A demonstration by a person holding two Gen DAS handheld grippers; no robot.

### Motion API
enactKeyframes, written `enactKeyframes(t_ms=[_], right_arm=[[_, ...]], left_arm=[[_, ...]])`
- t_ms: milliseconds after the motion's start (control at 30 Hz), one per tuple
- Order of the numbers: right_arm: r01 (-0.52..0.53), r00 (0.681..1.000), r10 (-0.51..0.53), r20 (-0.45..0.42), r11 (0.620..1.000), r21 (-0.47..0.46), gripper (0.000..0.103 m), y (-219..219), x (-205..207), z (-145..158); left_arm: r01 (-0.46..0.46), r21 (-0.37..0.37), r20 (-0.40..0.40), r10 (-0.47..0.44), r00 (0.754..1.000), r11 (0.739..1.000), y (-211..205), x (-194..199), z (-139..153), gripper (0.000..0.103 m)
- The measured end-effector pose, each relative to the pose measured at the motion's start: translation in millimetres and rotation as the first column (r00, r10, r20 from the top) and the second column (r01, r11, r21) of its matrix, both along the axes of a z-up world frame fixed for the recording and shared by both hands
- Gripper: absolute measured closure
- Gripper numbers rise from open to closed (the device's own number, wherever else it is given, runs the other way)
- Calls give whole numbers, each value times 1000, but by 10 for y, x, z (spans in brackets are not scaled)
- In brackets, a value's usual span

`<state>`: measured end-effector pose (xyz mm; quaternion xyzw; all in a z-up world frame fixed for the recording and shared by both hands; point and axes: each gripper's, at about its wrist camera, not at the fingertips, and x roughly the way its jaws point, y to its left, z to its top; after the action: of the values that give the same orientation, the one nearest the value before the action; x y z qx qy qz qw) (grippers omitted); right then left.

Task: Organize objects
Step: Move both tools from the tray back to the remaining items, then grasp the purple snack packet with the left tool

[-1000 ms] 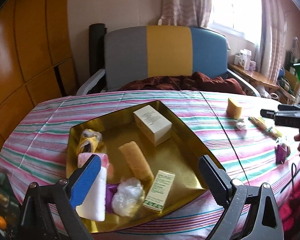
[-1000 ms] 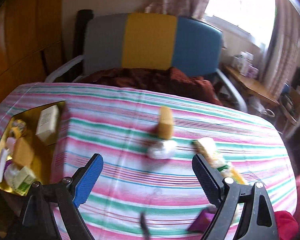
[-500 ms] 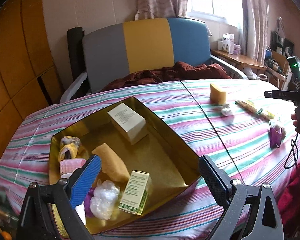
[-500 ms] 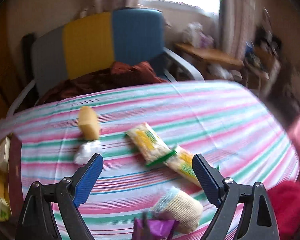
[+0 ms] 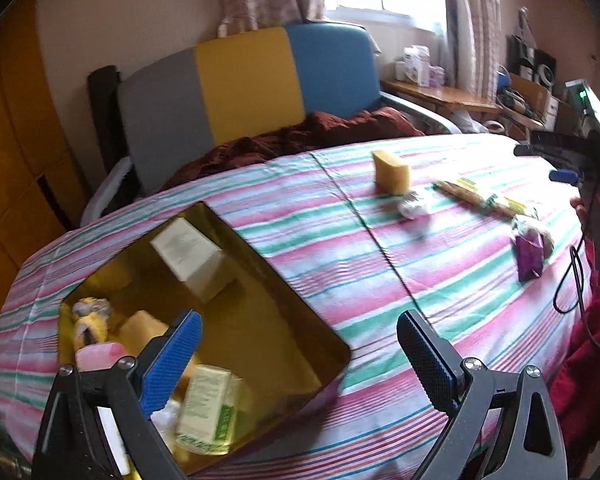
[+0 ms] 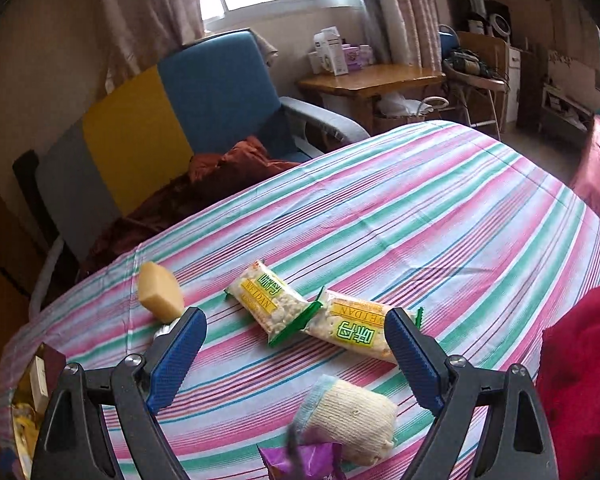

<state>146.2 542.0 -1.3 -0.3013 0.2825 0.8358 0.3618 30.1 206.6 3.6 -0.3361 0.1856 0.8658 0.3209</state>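
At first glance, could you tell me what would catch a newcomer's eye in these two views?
The striped pink-and-green tablecloth fills both views. On it, near the left gripper, sits a shiny gold tray already holding boxes and small items. Ahead of the open right gripper lie two joined yellow-green snack packets, with a yellow sponge block to their left.

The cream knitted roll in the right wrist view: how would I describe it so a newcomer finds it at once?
On the striped tablecloth, look at the near edge, just below the two yellow-and-green snack packets. The cream knitted roll lies there beside a purple wrapper. It is the only soft, ribbed fabric item, with a pale blue band at one end.
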Motion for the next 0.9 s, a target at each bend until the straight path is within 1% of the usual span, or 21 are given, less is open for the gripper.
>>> enactKeyframes(t_ms=[100, 233, 333, 433, 533, 567, 633, 667, 800, 867, 900], right_arm=[[52, 999, -52, -16, 998, -23, 11, 91, 94, -17], [155, 987, -157, -31, 985, -78, 11, 254, 273, -71], [213, 975, -219, -40, 970, -117, 11, 345, 399, -105], [239, 967, -250, -56, 959, -152, 11, 402, 485, -138], [237, 967, -250, -55, 956, -175, 11, 408, 495, -159], [234, 967, -247, -57, 956, -177, 11, 407, 495, -160], [233, 967, -247, -62, 956, -177, 11, 405, 511, -151], [235, 966, -250, -65, 956, -177, 11, 408, 530, -144], [250, 960, -268, -79, 950, -185, 11, 432, 594, -136], [254, 958, -275, -86, 947, -199, 11, 451, 619, -152], [252, 957, -275, -88, 945, -206, 11, 462, 617, -163]], left_arm=[[42, -12, 27, -42, 999, 999, 150, 10, -80, 4], [119, -22, 45, -118, 992, 993, 374, 66, -145, 5], [188, -26, 70, -186, 980, 982, 592, 108, -196, 10], [267, -14, 101, -264, 959, 964, 846, 163, -239, 13], [347, 3, 140, -344, 928, 938, 1123, 228, -298, 16], [380, 14, 164, -377, 912, 925, 1240, 259, -331, 18], [421, 33, 199, -419, 886, 907, 1403, 303, -378, 21], [446, 46, 217, -445, 869, 894, 1512, 342, -406, 23], [512, 85, 272, -514, 813, 855, 1846, 463, -484, 27], [541, 101, 281, -545, 790, 835, 2014, 543, -506, 27], [550, 104, 281, -555, 783, 828, 2073, 575, -516, 27]])
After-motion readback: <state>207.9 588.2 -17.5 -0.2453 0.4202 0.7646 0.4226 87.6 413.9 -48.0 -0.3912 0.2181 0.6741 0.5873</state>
